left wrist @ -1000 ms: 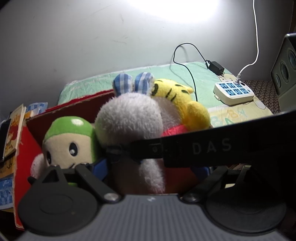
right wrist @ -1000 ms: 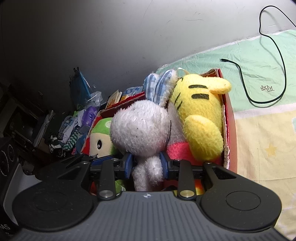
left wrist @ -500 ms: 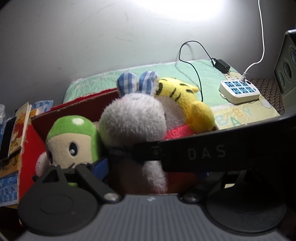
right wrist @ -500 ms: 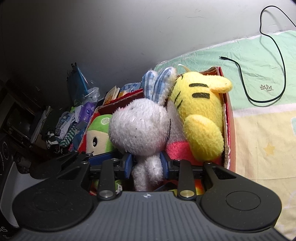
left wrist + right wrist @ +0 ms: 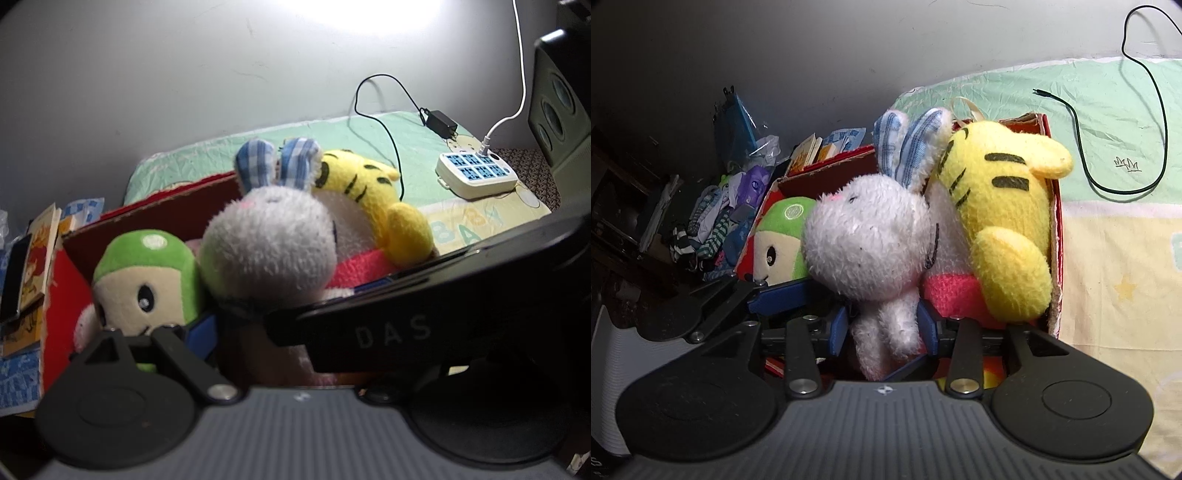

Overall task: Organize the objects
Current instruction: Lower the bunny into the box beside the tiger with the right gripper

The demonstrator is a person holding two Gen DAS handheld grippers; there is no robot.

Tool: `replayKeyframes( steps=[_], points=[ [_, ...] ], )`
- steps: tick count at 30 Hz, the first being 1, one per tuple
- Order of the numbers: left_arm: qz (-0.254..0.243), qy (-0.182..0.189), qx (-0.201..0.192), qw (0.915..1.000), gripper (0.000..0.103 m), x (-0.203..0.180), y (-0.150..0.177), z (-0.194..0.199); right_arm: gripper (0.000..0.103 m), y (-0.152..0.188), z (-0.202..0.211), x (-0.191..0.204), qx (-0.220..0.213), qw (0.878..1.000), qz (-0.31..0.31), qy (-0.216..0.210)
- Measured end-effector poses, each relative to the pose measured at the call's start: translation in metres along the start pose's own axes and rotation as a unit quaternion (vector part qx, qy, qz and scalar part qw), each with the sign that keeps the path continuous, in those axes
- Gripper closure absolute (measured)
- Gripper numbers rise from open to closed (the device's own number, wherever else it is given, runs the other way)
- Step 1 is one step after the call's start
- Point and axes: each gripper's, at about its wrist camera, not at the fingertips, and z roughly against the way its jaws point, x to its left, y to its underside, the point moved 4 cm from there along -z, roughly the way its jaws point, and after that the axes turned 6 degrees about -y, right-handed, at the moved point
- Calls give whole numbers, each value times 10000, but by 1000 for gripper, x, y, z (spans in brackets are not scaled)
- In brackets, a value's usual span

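- While the right hand-held gripper (image 5: 882,328) has just been opening its blue pads around the white rabbit's (image 5: 868,243) lower body, the pads appear to stand slightly clear of the fur, so I judge this a release.
- Left hand-held gripper (image 5: 236,332) stands wide open low at the box's near side, holding nothing; its right finger is hidden behind the other tool.
- White rabbit sits upright in the red box (image 5: 1054,206), between the green-capped doll (image 5: 783,236) and the yellow tiger (image 5: 1004,221), touching both.
- Three plush toys look stowed and the box looks full.
- Left to do, I judge: clothes (image 5: 709,221) and books (image 5: 809,155) heaped beyond the box; cable (image 5: 1082,147) loose on the bed (image 5: 1115,258).
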Motion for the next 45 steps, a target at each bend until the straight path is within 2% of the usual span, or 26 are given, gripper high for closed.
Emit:
replayKeyframes(
  steps=[9,12,15,17,25,39,45],
  points=[
    [100,43,-25,9999,12,3,2,6,55,3,13,-7,-225,9983,-381,-384],
    [93,-16,-48,9999,15,4,2,7,54,6,16,-4,-350,9982,-396,-291],
    [118,41,-38,9999,12,4,2,8,55,9,20,-3,-489,9977,-397,-250],
    [130,66,-40,9999,11,4,2,9,59,9,20,-3,-566,9975,-391,-186],
    [161,36,-38,9999,11,3,3,9,59,10,23,-3,-765,9957,-492,-197],
    [214,18,-57,9998,11,3,5,6,60,11,23,3,-700,9968,-385,-78],
    [285,-143,13,9995,10,1,6,4,60,12,23,3,-609,9977,-274,-100]
  ],
)
